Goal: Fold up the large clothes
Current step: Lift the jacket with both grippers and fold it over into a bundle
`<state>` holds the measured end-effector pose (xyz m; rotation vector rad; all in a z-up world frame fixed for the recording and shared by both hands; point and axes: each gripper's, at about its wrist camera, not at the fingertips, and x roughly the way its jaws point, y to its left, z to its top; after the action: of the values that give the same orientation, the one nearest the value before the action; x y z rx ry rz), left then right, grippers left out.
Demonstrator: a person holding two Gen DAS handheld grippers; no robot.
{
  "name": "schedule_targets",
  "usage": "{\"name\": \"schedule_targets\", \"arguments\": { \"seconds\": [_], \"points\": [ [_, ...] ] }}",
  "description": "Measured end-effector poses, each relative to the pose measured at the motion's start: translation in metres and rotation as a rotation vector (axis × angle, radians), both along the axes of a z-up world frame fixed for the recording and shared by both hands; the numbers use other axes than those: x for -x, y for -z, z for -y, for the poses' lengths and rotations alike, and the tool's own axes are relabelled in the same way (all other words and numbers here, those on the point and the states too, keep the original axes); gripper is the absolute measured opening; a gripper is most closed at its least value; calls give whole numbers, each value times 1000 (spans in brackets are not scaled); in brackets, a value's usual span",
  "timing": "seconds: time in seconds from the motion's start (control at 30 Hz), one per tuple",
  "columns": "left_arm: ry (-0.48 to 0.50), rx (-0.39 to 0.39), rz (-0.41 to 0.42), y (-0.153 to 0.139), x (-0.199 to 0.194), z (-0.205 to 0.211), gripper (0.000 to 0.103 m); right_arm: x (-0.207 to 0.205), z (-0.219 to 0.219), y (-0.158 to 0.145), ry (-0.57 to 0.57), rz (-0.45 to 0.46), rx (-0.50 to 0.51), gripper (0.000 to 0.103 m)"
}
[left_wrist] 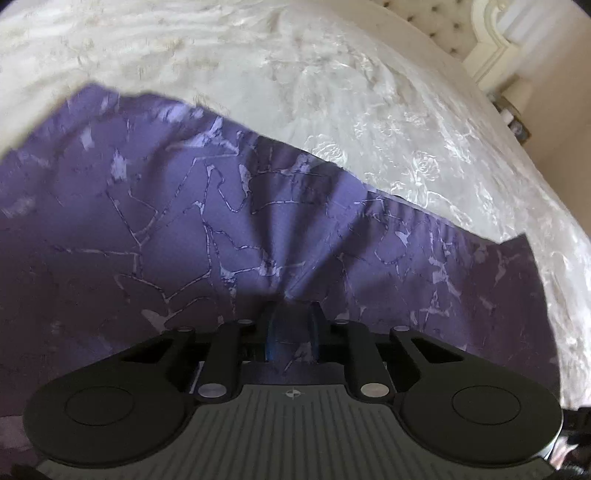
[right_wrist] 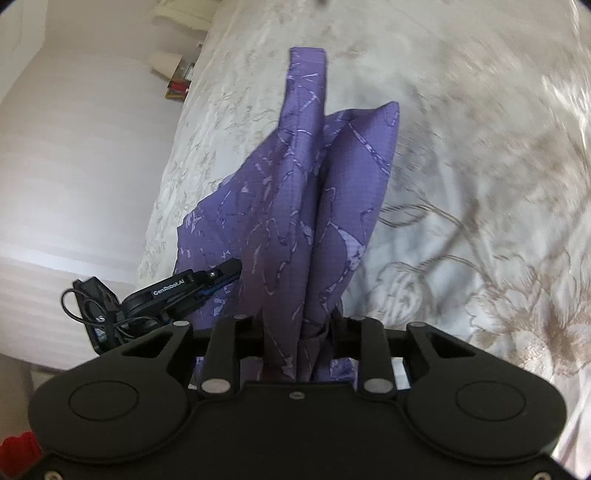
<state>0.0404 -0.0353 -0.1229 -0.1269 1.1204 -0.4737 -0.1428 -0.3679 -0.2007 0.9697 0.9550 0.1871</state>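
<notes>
Cloth: a purple garment (left_wrist: 184,221) with a pale crackle print, on a bed with a white flowered cover (left_wrist: 424,122).
Lie of the cloth, left view: it spreads wide across the lower half of the picture, its far edge running against the cover; creases fan out from one pinched spot at the gripper.
Lie of the cloth, right view: the garment (right_wrist: 314,206) rises in long bunched folds from the gripper, a narrow strip reaching furthest up the picture over the cover (right_wrist: 480,184).
Left gripper (left_wrist: 291,332): jaws drawn close together and clamped on a gathered pinch of the cloth; blue pads show at both sides of the pinch.
Right gripper (right_wrist: 299,339): jaws clamped on a thick bundle of the same cloth, which fills the gap between them.
Left gripper, right view (right_wrist: 221,280): seen at the cloth's left edge, its tip buried in the fabric, a black cable looped behind it.
Room: a tufted headboard (left_wrist: 424,22) at the far end of the bed in the left view; a pale wall (right_wrist: 74,147) beside the bed in the right view.
</notes>
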Motion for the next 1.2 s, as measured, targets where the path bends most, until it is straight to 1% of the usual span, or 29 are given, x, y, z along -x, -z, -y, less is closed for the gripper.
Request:
{"name": "schedule_targets", "arguments": {
  "seconds": [0.03,0.1,0.17,0.23,0.27,0.33,0.37,0.4,0.47,0.53,0.57,0.63,0.7,0.77,0.87,0.97,1.07,1.13,1.2],
  "points": [
    [2,1,18,-7,5,-4,19,0,-3,-7,-4,1,14,37],
    [7,30,74,-26,23,-16,19,-1,-8,-20,-7,6,32,37],
    [25,26,122,-39,45,-30,19,-6,-18,-33,-13,7,59,37],
    [54,-3,133,-38,60,-39,19,-11,-27,-47,-20,13,86,36],
    [77,-18,113,-31,64,-42,19,-14,-33,-53,-22,15,95,36],
    [117,-41,49,-10,62,-46,20,-21,-45,-66,-24,21,108,35],
    [130,-40,27,1,59,-48,20,-27,-54,-71,-31,23,115,35],
    [135,-24,8,9,53,-50,19,-34,-63,-77,-44,22,128,34],
    [141,8,-33,12,41,-53,19,-44,-86,-90,-70,31,162,34],
    [168,30,-34,5,30,-59,19,-55,-106,-100,-78,43,171,34],
    [173,34,-10,-4,26,-67,19,-61,-116,-105,-81,47,178,34],
    [153,63,29,-20,19,-90,19,-74,-139,-114,-101,51,203,34],
    [106,85,62,-37,11,-121,19,-85,-164,-117,-134,50,234,34],
    [62,77,90,-48,4,-153,19,-97,-190,-114,-168,45,263,34],
    [13,42,119,-57,-6,-196,19,-113,-227,-99,-201,9,290,34],
    [-19,6,120,-58,-19,-228,19,-134,-263,-80,-230,-31,336,34],
    [-42,-11,100,-56,-30,-249,19,-154,-298,-60,-258,-74,383,34],
    [-49,-14,88,-53,-31,-259,19,-163,-319,-50,-279,-97,437,38],
    [-45,-18,82,-55,-27,-268,19,-172,-342,-39,-317,-101,493,54]
  ]
}}
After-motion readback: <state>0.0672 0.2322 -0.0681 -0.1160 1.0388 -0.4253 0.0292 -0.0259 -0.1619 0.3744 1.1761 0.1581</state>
